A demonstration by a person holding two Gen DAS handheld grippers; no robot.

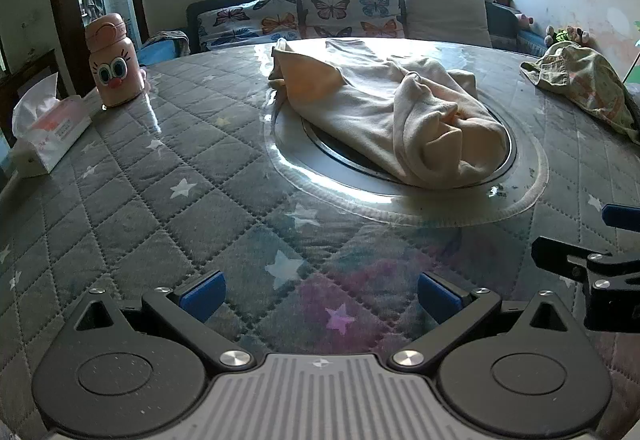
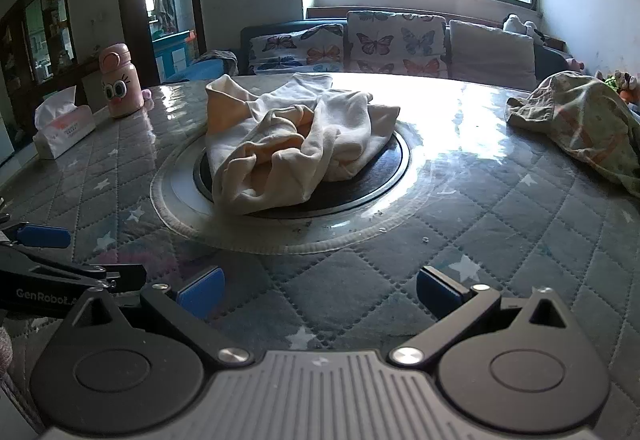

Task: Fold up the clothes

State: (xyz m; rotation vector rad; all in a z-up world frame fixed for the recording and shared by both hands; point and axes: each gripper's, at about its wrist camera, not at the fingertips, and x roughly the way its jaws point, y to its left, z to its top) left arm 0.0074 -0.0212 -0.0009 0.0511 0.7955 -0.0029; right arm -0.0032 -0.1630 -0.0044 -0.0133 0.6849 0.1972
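A cream garment (image 1: 384,111) is seen crumpled at the centre of the worktop (image 1: 160,167). It is judged soft, light and limp; an outer hem is best pinched. The fingers of the left gripper (image 1: 320,296) and right gripper (image 2: 320,292) are held apart, empty.

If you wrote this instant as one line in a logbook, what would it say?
stage: before first grasp | left claw: open, empty | right claw: open, empty | cream garment: crumpled, table centre | patterned garment: far right, untouched
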